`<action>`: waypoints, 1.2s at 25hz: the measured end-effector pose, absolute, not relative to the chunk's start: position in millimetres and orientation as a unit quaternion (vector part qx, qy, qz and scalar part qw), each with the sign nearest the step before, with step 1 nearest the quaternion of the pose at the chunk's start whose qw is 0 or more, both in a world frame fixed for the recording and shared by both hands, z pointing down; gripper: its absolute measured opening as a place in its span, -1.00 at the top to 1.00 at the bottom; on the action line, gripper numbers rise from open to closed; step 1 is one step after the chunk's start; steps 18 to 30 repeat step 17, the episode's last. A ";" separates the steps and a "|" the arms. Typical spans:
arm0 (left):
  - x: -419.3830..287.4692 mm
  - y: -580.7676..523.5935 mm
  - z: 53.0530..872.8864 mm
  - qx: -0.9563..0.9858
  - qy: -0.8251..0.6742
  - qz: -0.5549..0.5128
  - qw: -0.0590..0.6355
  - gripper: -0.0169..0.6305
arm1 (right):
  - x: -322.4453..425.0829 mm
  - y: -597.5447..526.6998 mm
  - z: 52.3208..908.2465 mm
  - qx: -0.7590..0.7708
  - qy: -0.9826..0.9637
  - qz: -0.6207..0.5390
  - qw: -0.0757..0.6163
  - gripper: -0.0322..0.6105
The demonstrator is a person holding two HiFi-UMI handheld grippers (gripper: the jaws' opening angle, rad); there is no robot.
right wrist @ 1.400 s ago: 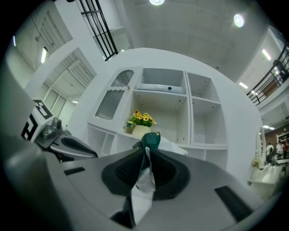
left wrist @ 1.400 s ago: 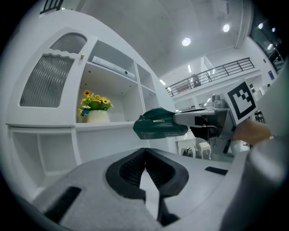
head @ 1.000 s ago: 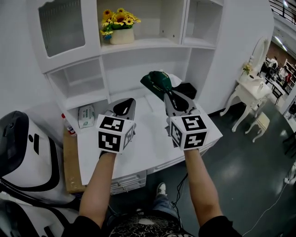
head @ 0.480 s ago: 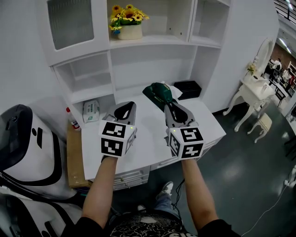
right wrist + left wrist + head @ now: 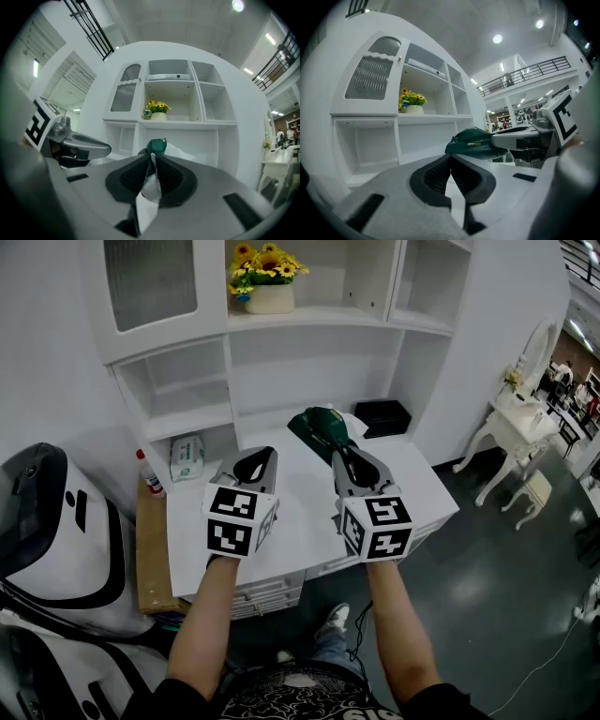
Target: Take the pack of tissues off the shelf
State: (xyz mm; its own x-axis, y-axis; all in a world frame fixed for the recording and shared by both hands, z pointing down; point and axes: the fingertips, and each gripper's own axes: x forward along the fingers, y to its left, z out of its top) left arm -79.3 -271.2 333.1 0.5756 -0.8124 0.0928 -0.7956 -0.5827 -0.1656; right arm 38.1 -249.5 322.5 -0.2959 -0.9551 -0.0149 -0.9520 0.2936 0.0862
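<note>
Tissue pack point(image 5: 187, 457), head view only

**No legible text, brand, number or sign in any view.** Surfaces that carry print or markings:

- Pack of tissues point(image 5: 187, 457), on the lower shelf at 9 o'clock from the left gripper point(image 5: 262, 456) in the head view. The wrapper has greenish print, too small to read.
- Green bag point(image 5: 321, 426), on the table at 11 o'clock from the right gripper point(image 5: 339, 444). It carries a pale label strip point(image 5: 476, 144), blurred in the left gripper view.
- Left marker cube point(image 5: 234, 521) and right marker cube point(image 5: 378, 529). Both bear black-and-white square code patterns, with no letters or digits.
</note>
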 end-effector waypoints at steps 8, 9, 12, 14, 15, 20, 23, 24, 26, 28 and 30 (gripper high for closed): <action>-78.1 -272.4 334.0 -0.886 0.453 -0.083 0.050 0.93 | 41.8 -249.8 319.9 0.593 -0.804 -0.034 0.014 0.76; -77.2 -272.4 333.9 -0.886 0.453 -0.082 0.051 0.93 | 41.8 -249.6 320.4 0.593 -0.804 -0.034 0.014 0.76; -75.1 -271.7 335.2 -0.887 0.452 -0.082 0.051 0.93 | 42.0 -248.9 323.1 0.593 -0.804 -0.033 0.015 0.76; -74.3 -272.5 335.9 -0.887 0.452 -0.083 0.050 0.93 | 43.4 -249.7 323.6 0.594 -0.804 -0.032 0.015 0.76; -73.9 -273.2 335.7 -0.887 0.452 -0.083 0.050 0.93 | 44.3 -250.4 323.3 0.594 -0.804 -0.032 0.015 0.76; -73.1 -274.9 334.7 -0.887 0.452 -0.082 0.050 0.93 | 46.1 -252.2 322.6 0.595 -0.803 -0.032 0.015 0.76; -73.1 -274.9 334.7 -0.887 0.452 -0.082 0.050 0.93 | 46.1 -252.2 322.6 0.595 -0.803 -0.032 0.015 0.76; -73.1 -274.9 334.7 -0.887 0.452 -0.082 0.050 0.93 | 46.1 -252.2 322.6 0.595 -0.803 -0.032 0.015 0.76; -73.1 -274.9 334.7 -0.887 0.452 -0.082 0.050 0.93 | 46.1 -252.2 322.6 0.595 -0.803 -0.032 0.015 0.76; -73.1 -274.9 334.7 -0.887 0.452 -0.082 0.050 0.93 | 46.1 -252.2 322.6 0.595 -0.803 -0.032 0.015 0.76; -73.1 -274.9 334.7 -0.887 0.452 -0.082 0.050 0.93 | 46.1 -252.2 322.6 0.595 -0.803 -0.032 0.015 0.76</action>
